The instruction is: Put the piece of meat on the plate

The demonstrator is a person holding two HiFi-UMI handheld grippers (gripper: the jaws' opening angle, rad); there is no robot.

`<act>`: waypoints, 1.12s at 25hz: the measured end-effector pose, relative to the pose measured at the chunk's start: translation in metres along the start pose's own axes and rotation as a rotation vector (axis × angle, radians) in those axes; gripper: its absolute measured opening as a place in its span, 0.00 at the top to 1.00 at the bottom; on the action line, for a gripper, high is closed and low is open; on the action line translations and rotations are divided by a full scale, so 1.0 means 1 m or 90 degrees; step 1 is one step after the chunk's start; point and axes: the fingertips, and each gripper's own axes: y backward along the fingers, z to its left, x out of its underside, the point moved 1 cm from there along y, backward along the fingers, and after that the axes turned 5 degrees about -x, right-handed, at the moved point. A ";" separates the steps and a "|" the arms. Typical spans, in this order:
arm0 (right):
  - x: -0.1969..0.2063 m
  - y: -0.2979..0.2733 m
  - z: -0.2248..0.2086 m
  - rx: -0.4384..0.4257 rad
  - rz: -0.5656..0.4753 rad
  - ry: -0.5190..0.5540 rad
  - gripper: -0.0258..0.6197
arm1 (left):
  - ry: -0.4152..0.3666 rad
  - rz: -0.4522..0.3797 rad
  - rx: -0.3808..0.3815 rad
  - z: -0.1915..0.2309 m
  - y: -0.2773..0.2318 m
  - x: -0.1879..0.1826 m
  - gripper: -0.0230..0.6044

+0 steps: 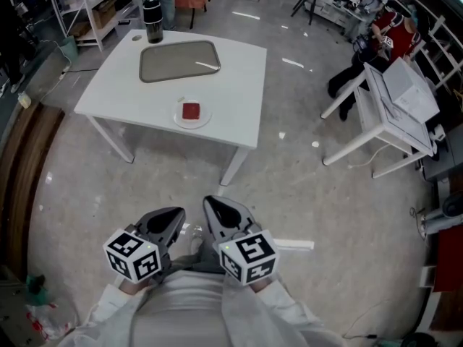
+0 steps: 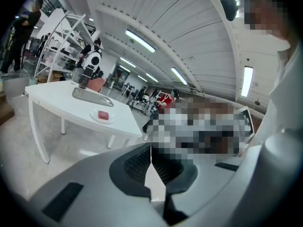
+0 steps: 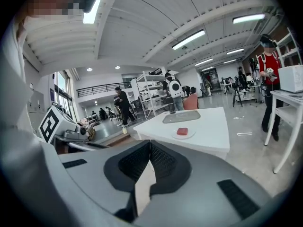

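You hold your left claw (image 1: pixel 176 214) low and close against your body, its marker cube (image 1: pixel 132 254) nearest you and its tips aimed forward over the floor towards the tabletop (image 1: pixel 239 85). Its jaws are pressed together with nothing between them, as the left gripper view shows plainly. Just beside it, your right claw (image 1: pixel 211 204) sits in the same pose, angled a little towards the left one so that the two sets of tips come near each other without touching. Its jaws are also closed on nothing.

Both claws are well apart from the white tabletop, with bare floor lying between. On the tabletop, from left to right, a dark bottle (image 1: pixel 153 20) stands upright at the far edge, a grey tray (image 1: pixel 179 62) lies flat just beside it, and a small white plate (image 1: pixel 178 116) rests near the edge closest to you. The piece of meat (image 1: pixel 191 110), red and squarish, lies on the middle of that plate, ahead of both claws and a little to the left of the gap between them.
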 end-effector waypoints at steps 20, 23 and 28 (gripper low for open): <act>-0.040 -0.096 -0.091 -0.034 0.021 0.003 0.94 | 0.007 0.009 -0.047 0.075 -0.091 -0.060 0.94; -0.054 -0.118 -0.114 -0.041 0.028 0.001 0.94 | 0.011 0.005 -0.060 0.090 -0.110 -0.081 0.94; -0.081 -0.149 -0.150 -0.070 0.040 0.016 0.94 | 0.025 -0.007 -0.083 0.112 -0.148 -0.116 0.94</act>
